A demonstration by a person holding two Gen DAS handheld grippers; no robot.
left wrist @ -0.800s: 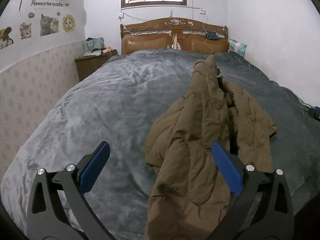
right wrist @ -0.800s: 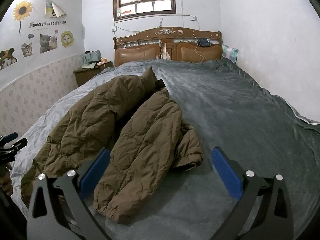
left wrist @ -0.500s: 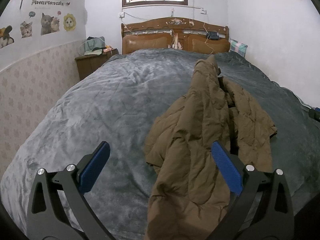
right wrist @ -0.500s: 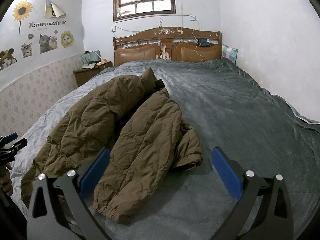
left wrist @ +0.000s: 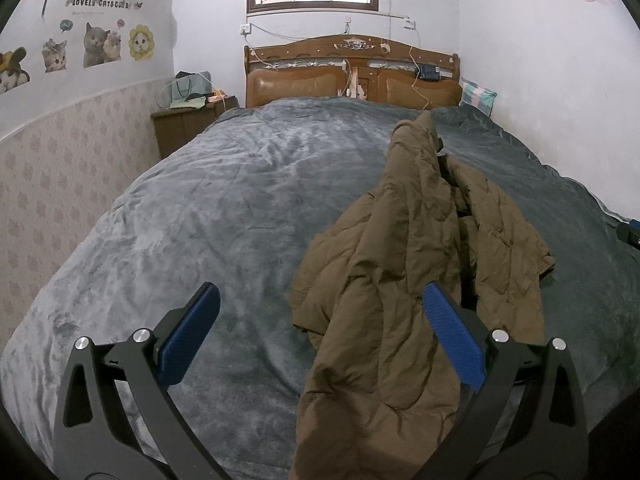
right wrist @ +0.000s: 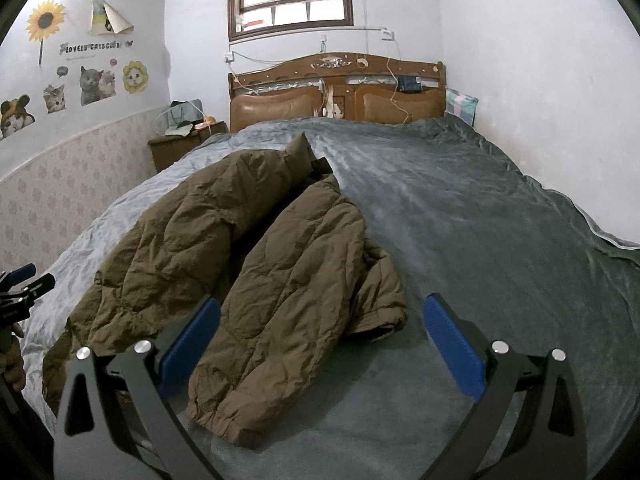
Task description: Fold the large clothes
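Note:
A brown quilted jacket point(left wrist: 404, 264) lies crumpled on the grey bed blanket point(left wrist: 224, 216), collar toward the headboard. In the right wrist view the jacket point(right wrist: 248, 256) lies open with a sleeve and cuff nearest me. My left gripper point(left wrist: 320, 332) is open and empty, held above the bed's near edge, with the jacket's near part between its blue pads. My right gripper point(right wrist: 320, 344) is open and empty, above the jacket's near sleeve. The left gripper also shows at the left edge of the right wrist view point(right wrist: 24, 286).
A wooden headboard point(left wrist: 352, 76) stands at the far end under a window. A wooden nightstand point(left wrist: 184, 124) with bags is at the far left. Walls close in on both sides of the bed. A folded plaid cloth point(left wrist: 478, 96) lies at the far right corner.

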